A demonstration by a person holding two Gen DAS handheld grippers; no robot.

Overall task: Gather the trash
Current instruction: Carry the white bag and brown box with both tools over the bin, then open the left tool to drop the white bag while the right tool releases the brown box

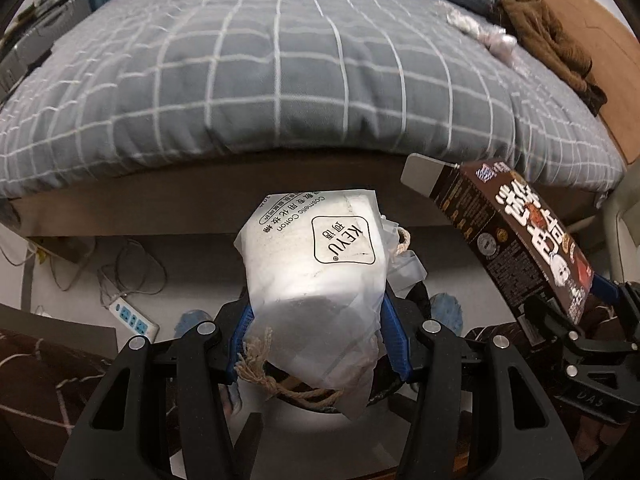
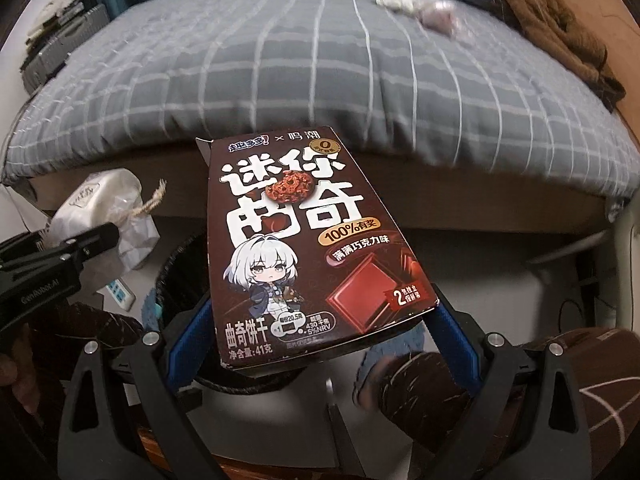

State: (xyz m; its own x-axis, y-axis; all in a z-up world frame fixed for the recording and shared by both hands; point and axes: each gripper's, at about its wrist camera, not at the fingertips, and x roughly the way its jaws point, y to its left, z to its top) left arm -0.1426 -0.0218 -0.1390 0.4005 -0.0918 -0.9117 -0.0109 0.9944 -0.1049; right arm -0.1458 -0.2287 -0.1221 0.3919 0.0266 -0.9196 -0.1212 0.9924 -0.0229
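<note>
A: Left hand-held gripper is clamped on the cotton-pad pouch, a white plastic packet with a twine drawstring. Right hand-held gripper grips the brown cookie box by its lower end. Both point steeply down, off the foot of the bed

B: Where is the bin?

A: A dark round bin sits on the floor under the box; only part of its rim shows. Step in hand looks like carrying both items to it

B: Next move?

A: Probably centre each item over the opening, then let go. More scraps lie on the quilt near the pillows, likely the next pickup
</note>
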